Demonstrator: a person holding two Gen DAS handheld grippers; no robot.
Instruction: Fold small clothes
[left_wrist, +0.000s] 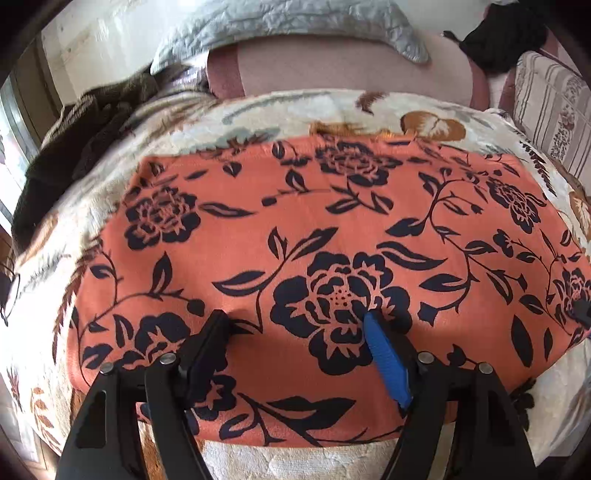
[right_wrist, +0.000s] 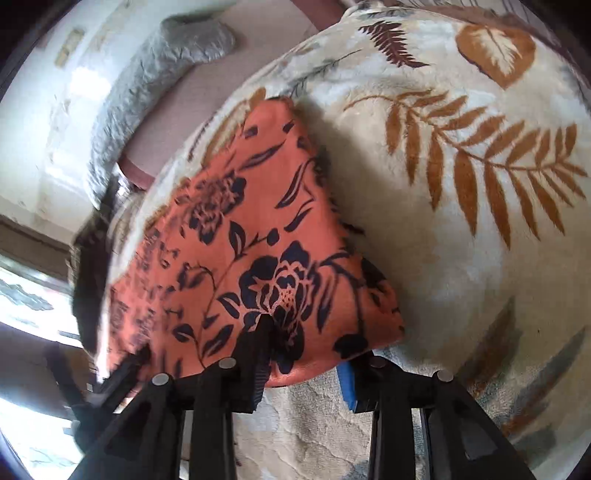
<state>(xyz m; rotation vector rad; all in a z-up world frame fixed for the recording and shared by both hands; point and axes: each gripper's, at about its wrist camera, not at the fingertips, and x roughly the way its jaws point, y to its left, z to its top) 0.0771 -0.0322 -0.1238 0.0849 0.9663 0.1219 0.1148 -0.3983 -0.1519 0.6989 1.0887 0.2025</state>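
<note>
**Orange floral cloth spread on the blanket**

The left tool (left_wrist: 295, 319) hangs released over the orange floral cloth (left_wrist: 325, 229), its fingers wide apart. The right tool (right_wrist: 306, 332) has the cloth's near edge between its fingers; whether they pinch it I cannot tell. The cloth lies flat on a cream leaf-print blanket (right_wrist: 461, 240), and a grey quilt (left_wrist: 288, 22) lies beyond.

We see left gripper (left_wrist: 297, 319): black angular arms, round silver screws, one black finger, one with ribbed blue pad. Right gripper (right_wrist: 306, 338): same build, blue pad partly hidden.
</note>
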